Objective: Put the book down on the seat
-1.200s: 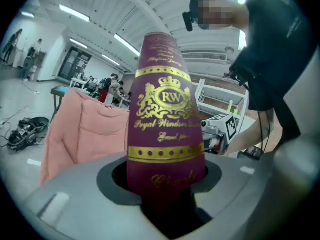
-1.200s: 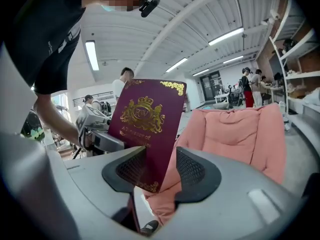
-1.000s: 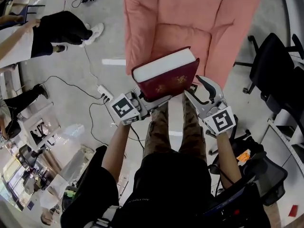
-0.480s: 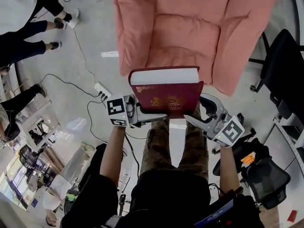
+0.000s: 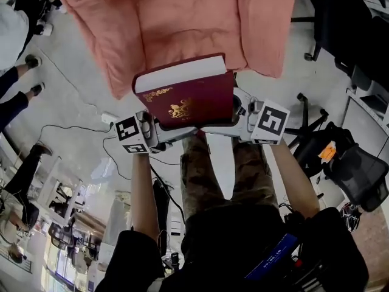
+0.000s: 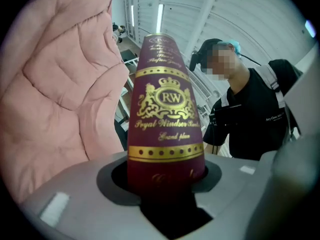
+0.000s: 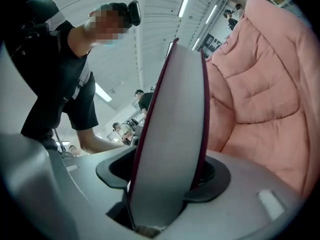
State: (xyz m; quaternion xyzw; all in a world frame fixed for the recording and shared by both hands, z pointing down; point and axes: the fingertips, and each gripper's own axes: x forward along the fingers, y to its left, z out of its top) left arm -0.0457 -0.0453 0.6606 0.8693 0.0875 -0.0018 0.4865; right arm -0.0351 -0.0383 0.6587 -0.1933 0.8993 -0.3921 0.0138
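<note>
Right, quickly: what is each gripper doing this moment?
Left gripper: closed on the book, at its spine.
Right gripper: fingers have just been opening; book's page edge between them, not gripped.

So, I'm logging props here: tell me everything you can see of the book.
A thick, closed maroon hardback, the book has gold crest and lettering on cover and spine and pale pages. It is held in the air, cover up, at the pink chair, not on the seat. The left gripper clamps its spine; the right gripper, fingers just opening, straddles its page edge.
</note>
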